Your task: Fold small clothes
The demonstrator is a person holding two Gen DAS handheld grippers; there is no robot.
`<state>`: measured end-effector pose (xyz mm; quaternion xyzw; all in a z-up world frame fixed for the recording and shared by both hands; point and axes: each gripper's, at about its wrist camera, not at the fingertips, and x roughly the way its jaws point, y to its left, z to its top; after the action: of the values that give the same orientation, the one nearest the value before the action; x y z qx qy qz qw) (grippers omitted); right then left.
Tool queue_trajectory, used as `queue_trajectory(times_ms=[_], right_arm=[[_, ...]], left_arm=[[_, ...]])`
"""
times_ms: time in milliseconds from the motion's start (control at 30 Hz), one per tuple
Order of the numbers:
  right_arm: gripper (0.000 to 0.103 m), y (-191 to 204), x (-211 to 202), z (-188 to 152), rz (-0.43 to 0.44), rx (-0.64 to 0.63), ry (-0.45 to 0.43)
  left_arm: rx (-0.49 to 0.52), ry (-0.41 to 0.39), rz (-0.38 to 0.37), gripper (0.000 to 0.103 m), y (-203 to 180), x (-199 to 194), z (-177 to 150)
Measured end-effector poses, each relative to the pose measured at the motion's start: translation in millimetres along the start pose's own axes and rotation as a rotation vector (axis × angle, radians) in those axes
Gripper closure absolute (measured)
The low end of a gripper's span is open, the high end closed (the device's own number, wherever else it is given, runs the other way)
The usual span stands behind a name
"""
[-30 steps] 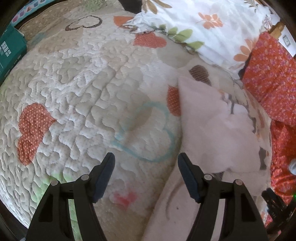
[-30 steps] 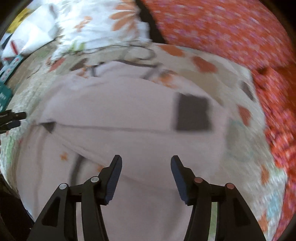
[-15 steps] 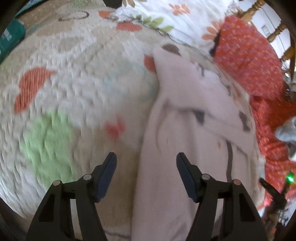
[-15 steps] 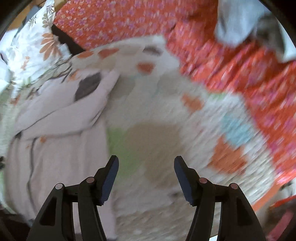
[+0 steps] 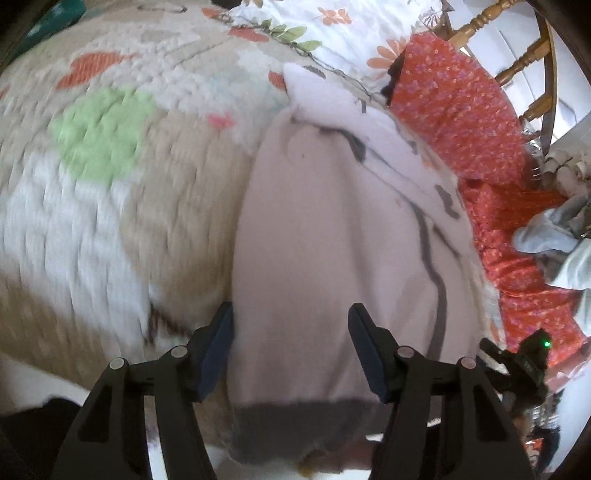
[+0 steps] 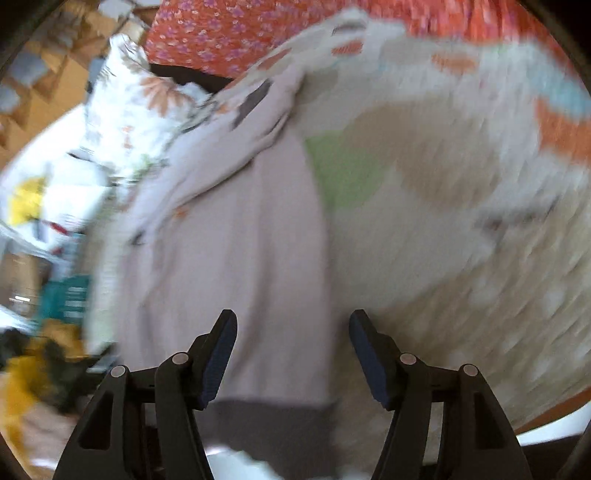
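A pale pink garment (image 5: 332,236) with a dark grey hem band (image 5: 295,424) lies lengthwise on the quilt, its sleeves folded in at the far end. My left gripper (image 5: 291,350) is open over the hem's left part. In the right wrist view the same garment (image 6: 236,251) runs away from me, and my right gripper (image 6: 291,354) is open over its right edge near the grey hem (image 6: 269,424). The other gripper's tip (image 5: 524,362) shows at lower right in the left wrist view. Neither gripper holds anything.
The patchwork quilt (image 5: 110,166) covers the bed. A white floral pillow (image 5: 351,29) and a red floral cloth (image 5: 461,110) lie at the far end by a wooden headboard (image 5: 517,55). Grey and white clothes (image 5: 554,240) lie at right. A teal box (image 6: 66,299) sits left.
Both grippers have pulled back from the garment's middle to its grey hem end. Both stay open. The views are blurred from fast motion.
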<state>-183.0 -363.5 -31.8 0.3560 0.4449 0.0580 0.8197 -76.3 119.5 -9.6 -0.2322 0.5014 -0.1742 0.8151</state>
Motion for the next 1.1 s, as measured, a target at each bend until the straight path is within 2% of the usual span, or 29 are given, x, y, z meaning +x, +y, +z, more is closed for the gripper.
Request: queue_trajectory(times_ms=[167,233,300,467,633,700,733,767,800,867,900,1000,1100], right_arm=[[0.034,-0.4,-2.6,-26.4,0.113,0.047,0.011],[0.034,-5.8,1.8,-34.4,0.198,0.092,0.045],[0.034,-9.6,6.0,-44.9,0.237,0.123,0.066],[0.034,-2.8,9.5,-54.9,0.257,0.100,0.094],[0.037,9.0,10.0,-63.7,0.196,0.044,0.085],[0.045,11.3,9.3,-65.9,0.157,0.022,0.076],[0.049,13.4,9.1,-66.9,0.135,0.012,0.070],[0.060,17.3,8.9,-69.1,0.091,-0.005,0.060],[0.076,18.4,8.3,-70.6,0.053,-0.016,0.053],[0.094,23.1,8.5,-71.4,-0.050,-0.051,0.042],[0.098,23.0,7.1,-70.3,-0.050,-0.051,0.040],[0.098,23.3,-5.6,-68.7,0.000,-0.028,0.019],[0.098,27.1,-21.5,-76.9,0.064,-0.007,0.023]], left_arm=[[-0.112,0.064,-0.076,0.054,15.6,2.5,-34.6],[-0.138,0.080,-0.081,0.060,17.8,4.7,-44.6],[-0.142,0.093,-0.075,0.063,17.2,7.1,-50.4],[-0.121,0.125,-0.066,0.063,10.7,12.4,-62.8],[-0.095,0.131,-0.041,0.059,5.1,15.9,-69.5],[-0.088,0.130,-0.031,0.059,3.4,16.0,-69.0],[-0.085,0.129,-0.020,0.075,2.0,16.0,-68.5],[-0.075,0.129,0.004,0.089,-0.1,16.0,-67.0],[-0.065,0.130,0.001,0.095,-2.1,13.6,-64.4],[-0.076,0.100,-0.004,0.095,-2.0,2.4,-57.9],[-0.074,0.063,-0.012,0.095,-3.9,-10.5,-52.8],[-0.088,0.005,-0.063,0.095,-2.6,-45.8,-48.5],[-0.081,-0.015,-0.089,0.095,1.8,-73.3,-58.6]])
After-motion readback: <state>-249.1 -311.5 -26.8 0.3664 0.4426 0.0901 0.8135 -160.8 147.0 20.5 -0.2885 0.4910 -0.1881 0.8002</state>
